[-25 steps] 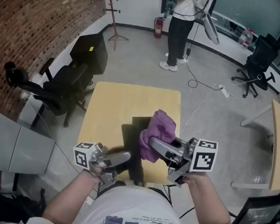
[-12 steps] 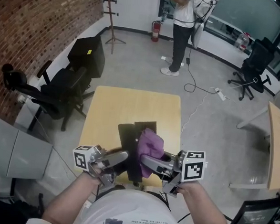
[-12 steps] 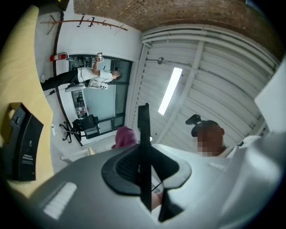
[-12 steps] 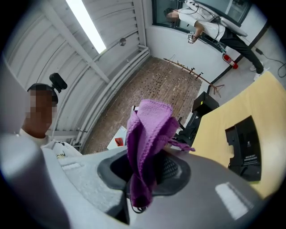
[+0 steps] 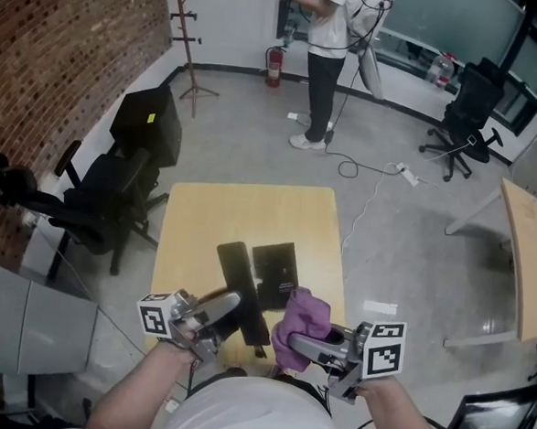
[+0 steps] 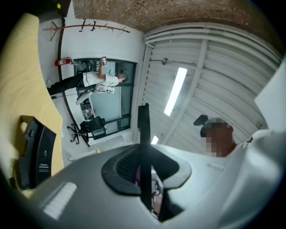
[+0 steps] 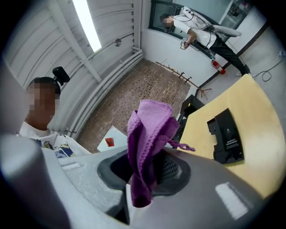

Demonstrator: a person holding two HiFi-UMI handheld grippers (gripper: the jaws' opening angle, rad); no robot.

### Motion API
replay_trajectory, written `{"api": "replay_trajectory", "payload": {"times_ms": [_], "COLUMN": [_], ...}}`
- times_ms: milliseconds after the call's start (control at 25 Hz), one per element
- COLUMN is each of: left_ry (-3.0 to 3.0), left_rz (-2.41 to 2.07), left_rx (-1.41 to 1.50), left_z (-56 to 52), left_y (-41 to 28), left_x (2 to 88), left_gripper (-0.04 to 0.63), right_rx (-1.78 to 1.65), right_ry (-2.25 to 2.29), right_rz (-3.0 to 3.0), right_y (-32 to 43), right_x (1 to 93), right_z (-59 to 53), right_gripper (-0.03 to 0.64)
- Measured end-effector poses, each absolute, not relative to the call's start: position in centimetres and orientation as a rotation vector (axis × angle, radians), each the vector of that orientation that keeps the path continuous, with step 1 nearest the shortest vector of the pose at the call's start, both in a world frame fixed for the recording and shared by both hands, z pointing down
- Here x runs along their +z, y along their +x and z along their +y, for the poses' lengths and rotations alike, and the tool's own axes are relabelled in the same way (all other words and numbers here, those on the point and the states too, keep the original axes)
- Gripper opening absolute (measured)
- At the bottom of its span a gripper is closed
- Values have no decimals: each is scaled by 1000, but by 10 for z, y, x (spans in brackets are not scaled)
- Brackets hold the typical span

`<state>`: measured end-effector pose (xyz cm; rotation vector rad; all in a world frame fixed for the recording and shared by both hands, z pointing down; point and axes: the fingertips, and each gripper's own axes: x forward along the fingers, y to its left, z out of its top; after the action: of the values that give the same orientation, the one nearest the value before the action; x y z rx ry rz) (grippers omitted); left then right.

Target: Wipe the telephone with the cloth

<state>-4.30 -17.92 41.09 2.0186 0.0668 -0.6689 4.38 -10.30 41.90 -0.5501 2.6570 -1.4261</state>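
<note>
The black telephone base (image 5: 276, 274) lies on the yellow table (image 5: 204, 218), near its front edge. A long black handset (image 5: 242, 294) slants beside the base, and my left gripper (image 5: 228, 306) is shut on it. In the left gripper view the handset (image 6: 144, 134) shows as a thin black strip between the jaws, with the base (image 6: 38, 152) at the left. My right gripper (image 5: 303, 343) is shut on a bunched purple cloth (image 5: 300, 319), just in front of the base and apart from it. In the right gripper view the cloth (image 7: 147, 143) stands up from the jaws, with the base (image 7: 227, 136) to its right.
A person (image 5: 328, 48) stands on the floor beyond the table. Black office chairs (image 5: 86, 196) are at the left by the brick wall, and another chair (image 5: 464, 108) is at the back right. A second table (image 5: 528, 241) is at the right. A cable (image 5: 372, 170) lies on the floor.
My right gripper has carried the cloth off the telephone base toward the table's near edge and lower. The left gripper with the handset has shifted a little the same way.
</note>
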Motion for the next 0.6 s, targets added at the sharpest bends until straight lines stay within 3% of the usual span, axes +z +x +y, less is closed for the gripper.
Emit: {"api": "replay_trajectory", "payload": {"times_ms": [600], "left_ry": [1912], "left_rz": [-96], "left_rx": [-531], "left_z": [-213], "left_y": [-25], "left_x": [484], "left_gripper": [80], "right_rx": [-1318], "right_ry": [-1117], "right_rz": [2704], "right_y": [82], "right_x": [443], "right_z": [-74], "right_gripper": [91]}}
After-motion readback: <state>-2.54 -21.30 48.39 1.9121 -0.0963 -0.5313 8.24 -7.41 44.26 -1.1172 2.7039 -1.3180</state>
